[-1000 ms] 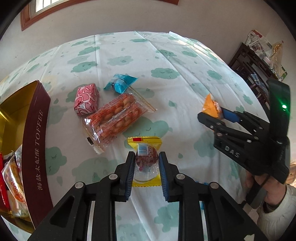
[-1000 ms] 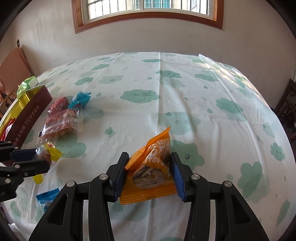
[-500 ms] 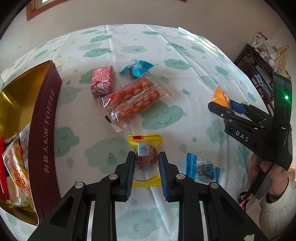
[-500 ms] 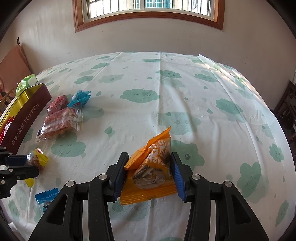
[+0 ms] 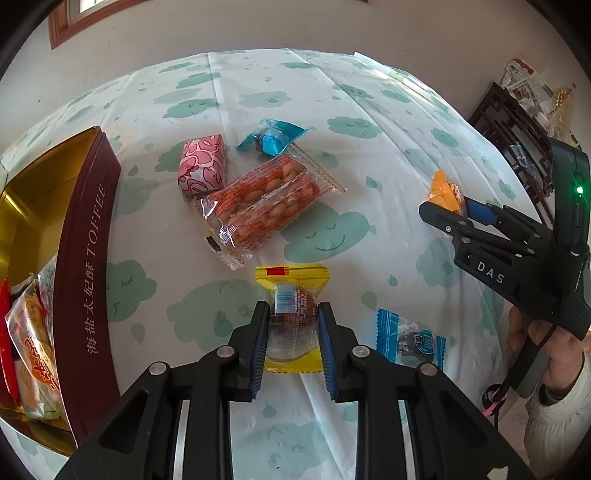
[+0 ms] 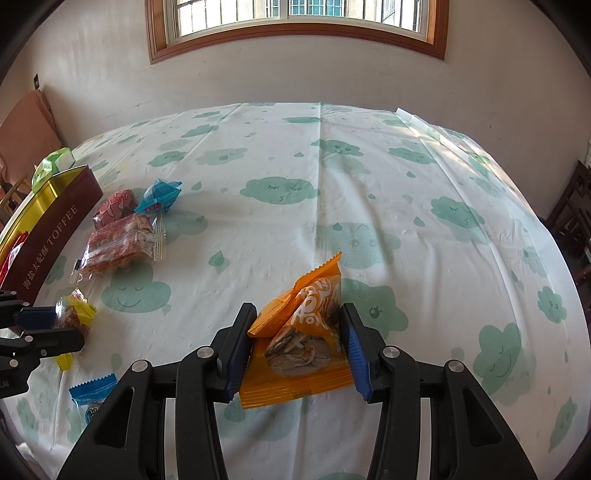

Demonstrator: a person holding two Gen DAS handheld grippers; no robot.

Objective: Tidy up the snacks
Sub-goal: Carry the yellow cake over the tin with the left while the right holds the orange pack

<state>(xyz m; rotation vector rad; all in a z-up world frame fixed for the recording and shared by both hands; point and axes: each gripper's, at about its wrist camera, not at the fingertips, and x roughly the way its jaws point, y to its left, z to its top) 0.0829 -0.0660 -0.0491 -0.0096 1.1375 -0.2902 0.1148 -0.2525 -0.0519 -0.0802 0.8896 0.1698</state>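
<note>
Crinkly yellow packet (image 5: 291,314) with clear window, pinched between left gripper (image 5: 292,332) pads above the cloud-print tablecloth (image 5: 332,110). Glossy orange pouch (image 6: 303,343) clamped in right gripper (image 6: 297,349), held level. Only in left view: maroon toffee tin (image 5: 88,266) interior, gold-lined, holding wrapped snacks. Only in right view: window (image 6: 295,22).

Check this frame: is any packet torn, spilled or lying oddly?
Nothing stands out. The left gripper holds a sealed yellow packet, the right gripper an intact orange packet. The loose snacks beside the toffee tin lie flat, unspilled.
</note>
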